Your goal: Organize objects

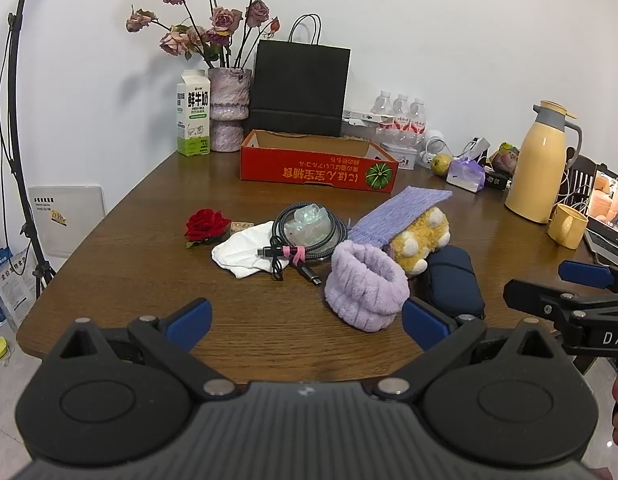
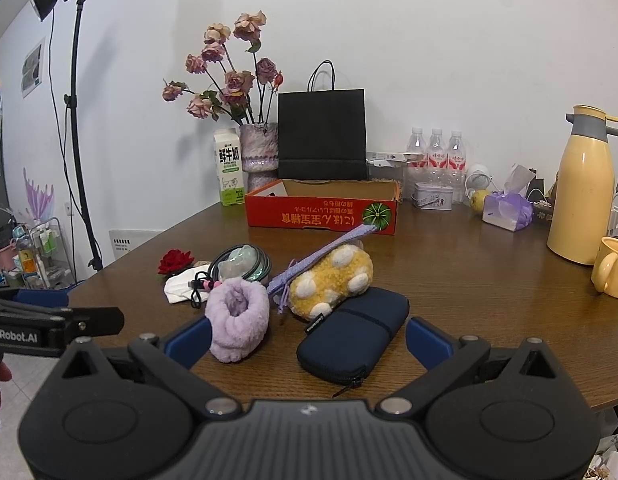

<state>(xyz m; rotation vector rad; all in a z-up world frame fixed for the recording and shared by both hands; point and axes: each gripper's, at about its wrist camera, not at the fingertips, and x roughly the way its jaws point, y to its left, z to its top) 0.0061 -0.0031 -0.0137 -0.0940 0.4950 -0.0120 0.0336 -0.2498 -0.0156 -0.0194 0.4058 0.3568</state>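
A clutter lies mid-table: a red rose (image 1: 205,225), a white cloth (image 1: 245,252), a coiled cable (image 1: 309,236) around a clear plastic piece, a lilac fluffy band (image 1: 365,288), a yellow spotted plush (image 1: 419,240) under a purple knit pouch (image 1: 397,210), and a navy zip case (image 2: 351,334). Behind them stands an open red cardboard box (image 1: 317,168). My left gripper (image 1: 307,326) is open above the table's near edge, nothing between its fingers. My right gripper (image 2: 309,340) is open too, with the navy case and the lilac band (image 2: 238,320) lying ahead between its fingers, untouched.
Along the wall stand a milk carton (image 1: 194,120), a vase of dried roses (image 1: 227,112), a black paper bag (image 1: 299,88), water bottles (image 1: 401,116), a yellow thermos (image 1: 543,164) and a yellow mug (image 1: 567,226). A light stand (image 2: 75,120) rises at the left.
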